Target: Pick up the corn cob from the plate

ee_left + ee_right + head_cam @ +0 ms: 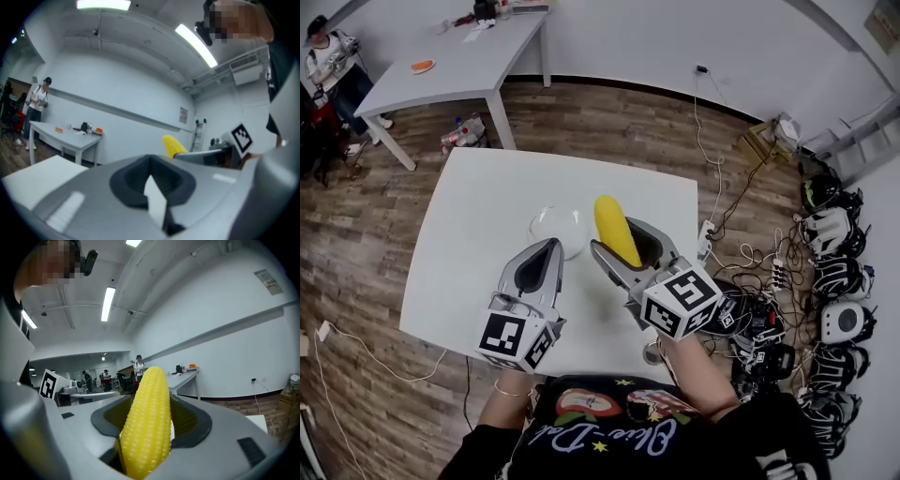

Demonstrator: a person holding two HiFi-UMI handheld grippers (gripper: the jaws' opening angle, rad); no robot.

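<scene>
The yellow corn cob (614, 225) is lifted above the white table (469, 253), and my right gripper (619, 236) is shut on it. In the right gripper view the corn cob (147, 427) stands lengthwise between the dark pads (192, 420), its tip sticking out past them. The clear glass plate (555, 227) lies on the table just left of the cob, with nothing on it. My left gripper (551, 246) hovers beside the plate with its jaws together and nothing between them. The left gripper view shows the corn cob (173, 145) off to the right.
Behind my table stands a second white table (469, 66) with an orange item (423, 66), and a person (328, 56) is at its left end. Headsets and tangled cables (834, 272) cover the wooden floor on the right.
</scene>
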